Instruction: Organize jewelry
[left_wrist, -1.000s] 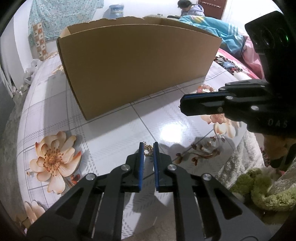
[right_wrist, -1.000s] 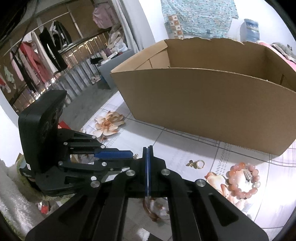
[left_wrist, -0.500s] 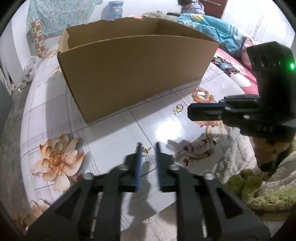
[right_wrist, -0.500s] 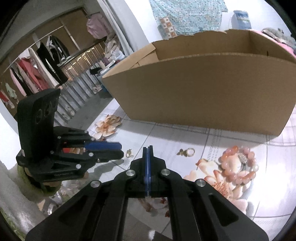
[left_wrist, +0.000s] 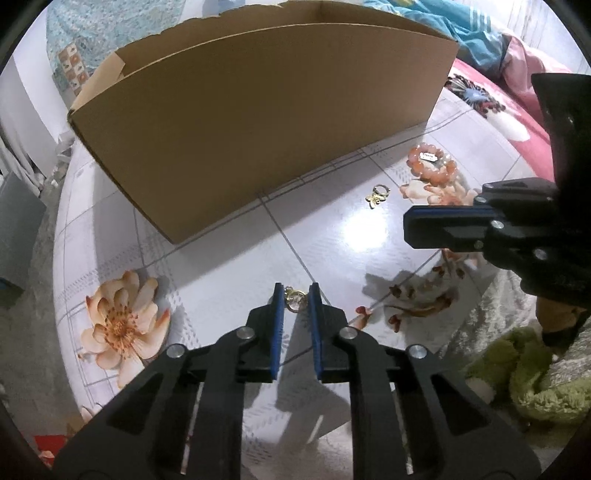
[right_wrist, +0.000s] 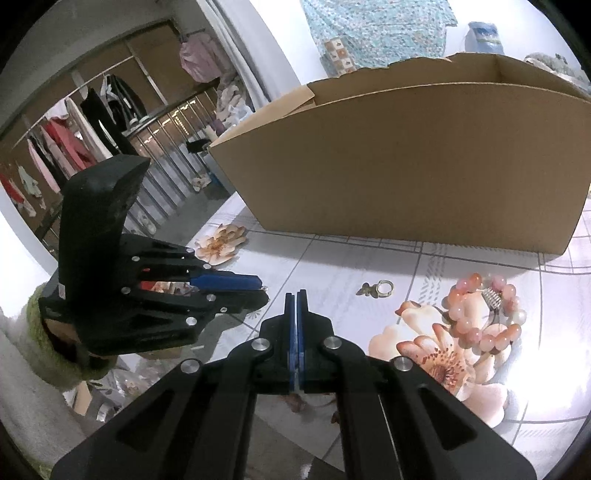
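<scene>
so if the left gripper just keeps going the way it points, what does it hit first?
The small gold earring lying between the left gripper tips, its jaws closing, then the tabletop under it. Depth is hard to judge, so contact may already be near.

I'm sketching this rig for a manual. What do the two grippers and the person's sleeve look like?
Both the left gripper and right gripper are matte black, angular linkages with silver round pivot bolts and flat blue pads on the fingers. Each carries a blocky black camera housing. A fuzzy green sleeve shows at the left wrist.
</scene>
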